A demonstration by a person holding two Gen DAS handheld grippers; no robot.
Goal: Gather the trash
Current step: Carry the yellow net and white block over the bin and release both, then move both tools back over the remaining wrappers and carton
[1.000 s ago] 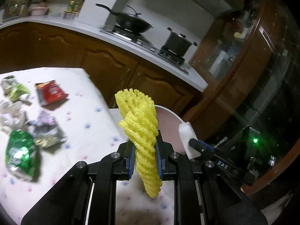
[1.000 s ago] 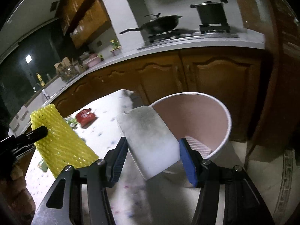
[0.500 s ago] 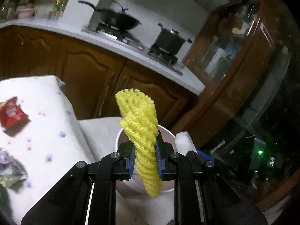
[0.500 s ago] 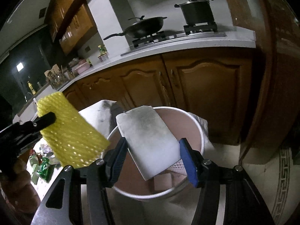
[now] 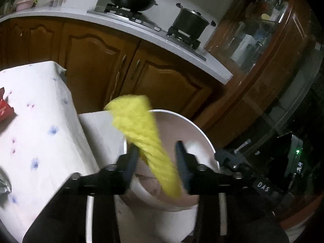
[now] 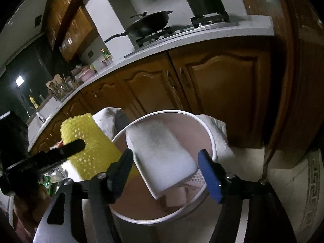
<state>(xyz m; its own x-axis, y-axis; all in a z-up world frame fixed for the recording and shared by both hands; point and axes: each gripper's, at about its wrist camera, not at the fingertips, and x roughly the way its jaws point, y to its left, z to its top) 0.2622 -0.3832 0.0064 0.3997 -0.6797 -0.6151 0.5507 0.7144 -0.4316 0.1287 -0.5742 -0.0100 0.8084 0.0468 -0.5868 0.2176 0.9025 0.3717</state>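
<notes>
A yellow foam net (image 5: pixel 141 139) hangs blurred between the spread fingers of my left gripper (image 5: pixel 157 162), which is open above the white bin (image 5: pixel 204 137); the net touches neither pad clearly. In the right wrist view the net (image 6: pixel 89 145) shows beside the left finger. My right gripper (image 6: pixel 166 168) is open too, with a white foam block (image 6: pixel 162 154) loose between its fingers, tilted over the bin (image 6: pixel 210 139). Some trash lies inside the bin.
The bin stands on the floor beside a table with a white flowered cloth (image 5: pixel 36 133). A red wrapper (image 5: pixel 4 109) lies at its left edge. Wooden cabinets (image 5: pixel 158 81) and a counter with a wok and a pot stand behind.
Both grippers have opened over the bin. The yellow net and the white block have come free and are tipping down into it.
</notes>
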